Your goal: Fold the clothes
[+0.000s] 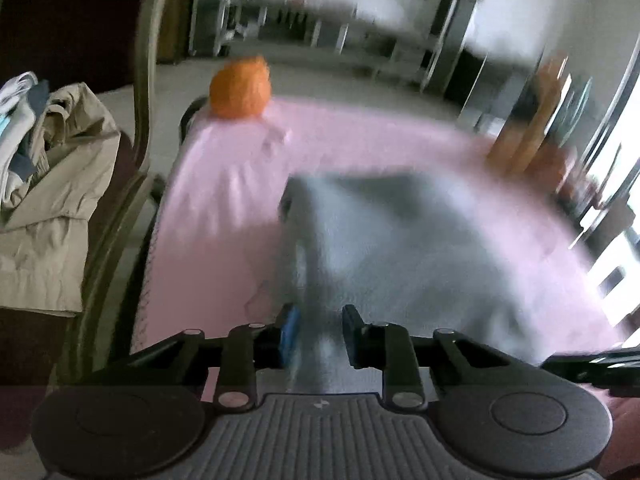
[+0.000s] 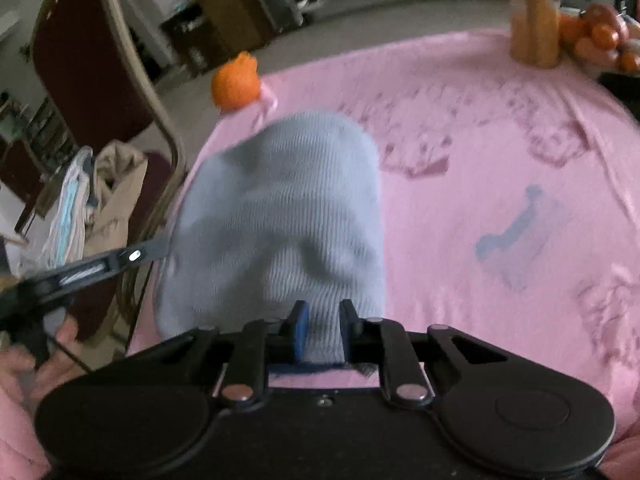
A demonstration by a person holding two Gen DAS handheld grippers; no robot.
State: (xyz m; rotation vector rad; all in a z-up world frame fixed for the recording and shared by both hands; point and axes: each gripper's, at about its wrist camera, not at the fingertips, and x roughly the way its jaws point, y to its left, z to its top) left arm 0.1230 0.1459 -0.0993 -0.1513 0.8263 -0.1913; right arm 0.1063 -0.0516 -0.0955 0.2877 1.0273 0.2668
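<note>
Grey ribbed knit garment (image 2: 276, 208) bunched on pink cloth (image 2: 480, 152), seemingly pinched by both claws, left (image 1: 318, 336), right (image 2: 323, 330)

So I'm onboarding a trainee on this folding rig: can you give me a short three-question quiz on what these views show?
1. True or false: the right gripper grips the grey knit.
2. What colour is the cloth covering the table? A) white B) pink C) green
3. Fill in: more clothes lie piled on a ____ left of the table.

Key: 1 true; 2 B; 3 chair
</note>
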